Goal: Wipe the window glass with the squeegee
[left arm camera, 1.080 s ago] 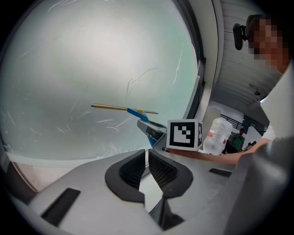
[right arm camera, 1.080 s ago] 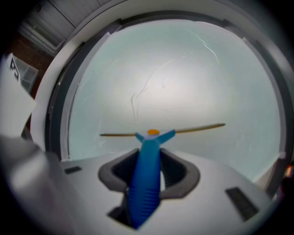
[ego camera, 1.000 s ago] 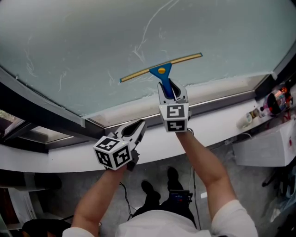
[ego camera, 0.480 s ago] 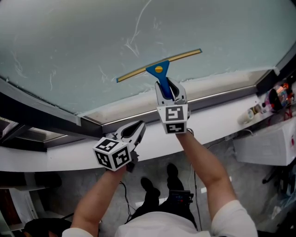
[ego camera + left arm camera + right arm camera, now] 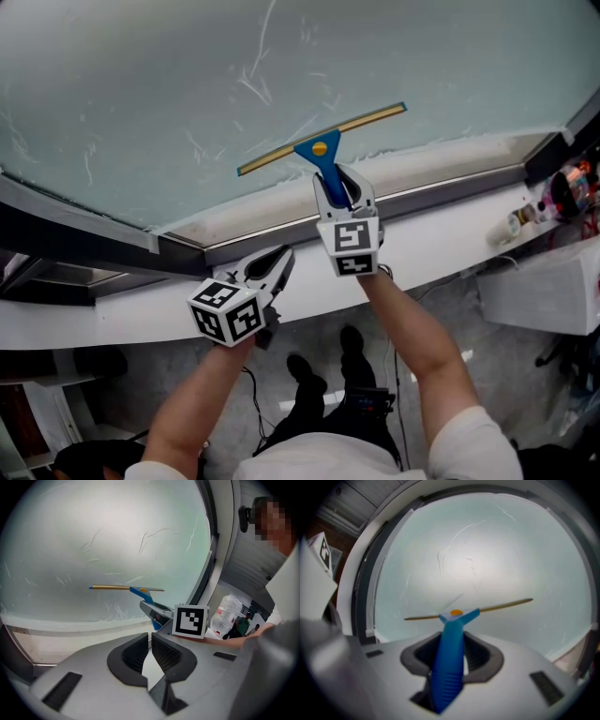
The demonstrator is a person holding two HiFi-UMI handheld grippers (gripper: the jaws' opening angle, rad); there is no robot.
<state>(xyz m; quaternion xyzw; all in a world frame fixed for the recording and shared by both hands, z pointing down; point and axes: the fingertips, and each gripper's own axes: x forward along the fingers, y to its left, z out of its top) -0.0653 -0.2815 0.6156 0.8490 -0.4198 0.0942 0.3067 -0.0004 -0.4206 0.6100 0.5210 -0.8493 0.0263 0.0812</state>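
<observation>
A blue-handled squeegee with a long brass blade lies against the frosted, streaked window glass, low near the bottom frame. My right gripper is shut on the squeegee's blue handle; in the right gripper view the blade runs across the pane. My left gripper hangs lower and to the left, in front of the sill, shut with nothing between its jaws. From the left gripper view the squeegee shows side-on against the glass.
A dark window frame and a white sill run below the glass. Bottles and clutter sit at the sill's right end above a white box. A crumpled plastic bag lies on the sill. The person's feet stand below.
The right gripper has drawn the squeegee down the glass toward the bottom frame. The left gripper has also sunk a little, still shut.
</observation>
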